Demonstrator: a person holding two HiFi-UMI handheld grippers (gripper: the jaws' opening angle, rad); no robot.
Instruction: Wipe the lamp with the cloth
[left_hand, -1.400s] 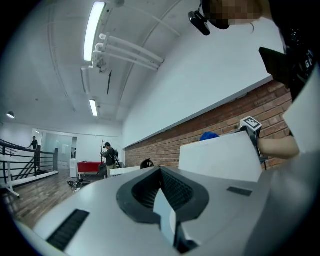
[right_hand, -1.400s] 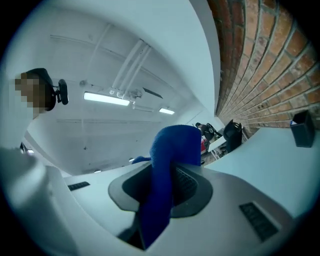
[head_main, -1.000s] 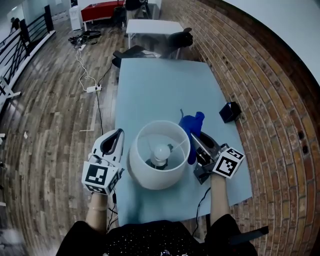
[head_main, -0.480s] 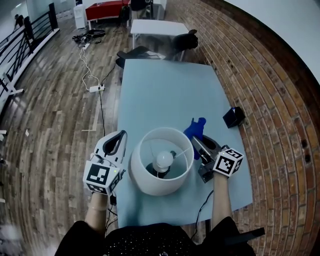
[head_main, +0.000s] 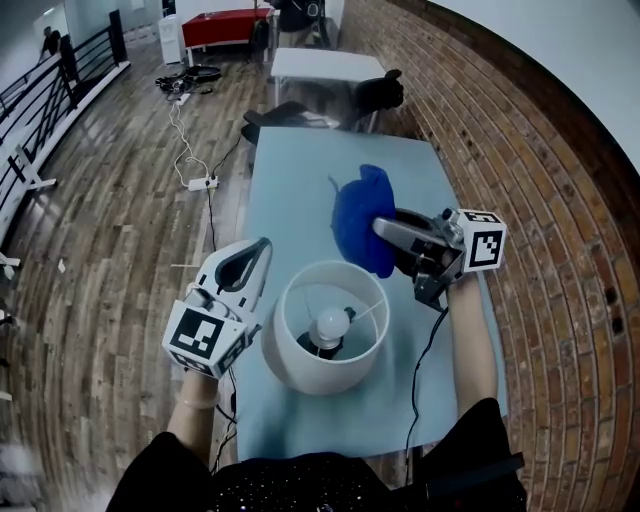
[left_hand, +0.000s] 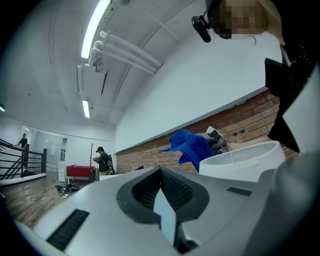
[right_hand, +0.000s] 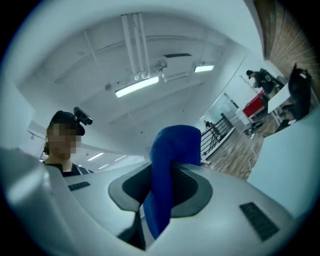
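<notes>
Lifted the right gripper (head_main: 385, 228) off the right flank of the white drum-shaped lamp shade (head_main: 300, 372) within the last second and carried it up toward the table's far right corner, taking the crumpled blue cloth (head_main: 355, 215) along. Clamps that cloth firmly between the jaws, a thick fold standing up through them in the right gripper view. Holds the cloth in the air just beyond the shade's far rim, near it but apparently not touching. Keeps the left gripper (head_main: 262, 244) just beside the shade's left flank as before, jaws pressed together on nothing.

Reads as a reposition between strokes: probably leaves the wiping unfinished and sets up a pass over the top rim or far side. Calls for bringing the cloth back onto the shade without nudging the bare round bulb (head_main: 330, 322) inside.

Finds the lamp standing near the near edge of the pale blue tabletop (head_main: 300, 170). Shows brick wall (head_main: 560, 200) along the right, plank flooring (head_main: 100, 250) on the left with trailing cables (head_main: 180, 120), and a white table (head_main: 325, 65) and a red table (head_main: 235, 20) beyond the far edge.
</notes>
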